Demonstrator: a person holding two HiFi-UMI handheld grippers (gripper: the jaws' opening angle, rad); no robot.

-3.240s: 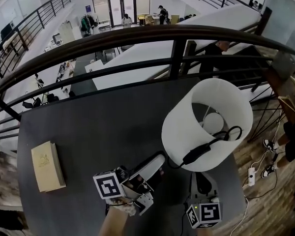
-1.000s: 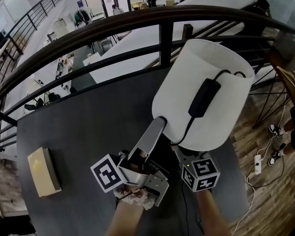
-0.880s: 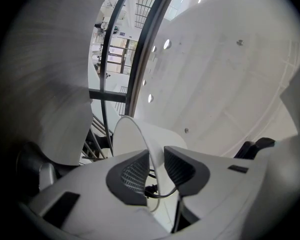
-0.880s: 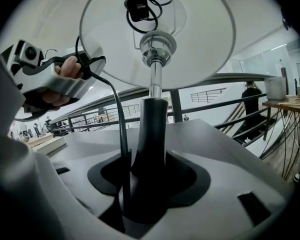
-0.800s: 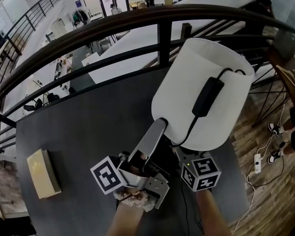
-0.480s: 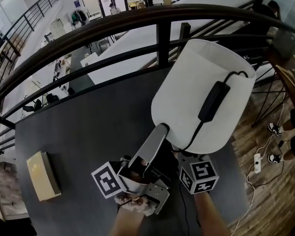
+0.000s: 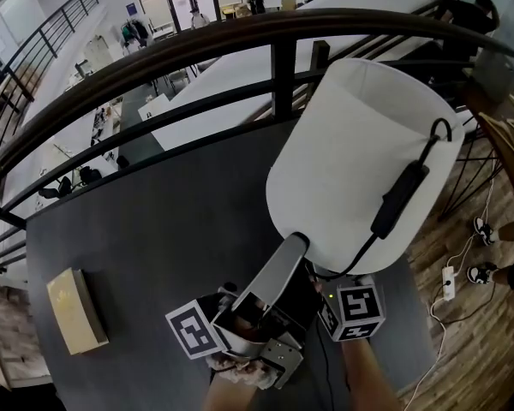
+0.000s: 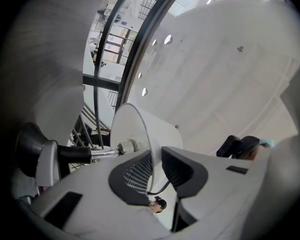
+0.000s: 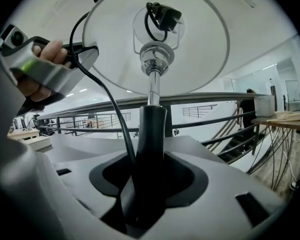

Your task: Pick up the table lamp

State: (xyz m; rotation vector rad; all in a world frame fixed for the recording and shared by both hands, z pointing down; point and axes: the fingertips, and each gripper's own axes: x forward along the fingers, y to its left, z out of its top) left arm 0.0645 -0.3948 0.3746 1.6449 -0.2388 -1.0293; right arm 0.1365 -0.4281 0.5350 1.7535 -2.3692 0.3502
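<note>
The table lamp's white shade [image 7: 351,152] leans up and to the right, seen from above. Its black cord and switch [image 7: 400,199] hang over the shade's side. My left gripper [image 7: 293,245] reaches to the shade's lower rim [image 8: 140,134]. The rim runs between the closing jaws, with a slit still showing beside one pad. My right gripper [image 9: 149,176] is closing tight round the black stem [image 9: 151,129] under the shade. From above, only its marker cube [image 7: 353,309] shows.
A dark table [image 7: 154,229] carries a tan book [image 7: 75,311] at its left. A dark railing [image 7: 240,37] runs along the far edge, with a drop to a lower floor beyond. A power strip [image 7: 450,282] lies on the wood floor at right.
The shade has come up and tipped further right. The switch on the cord has swung across the shade to the right. Both marker cubes have shifted a little down the picture.
</note>
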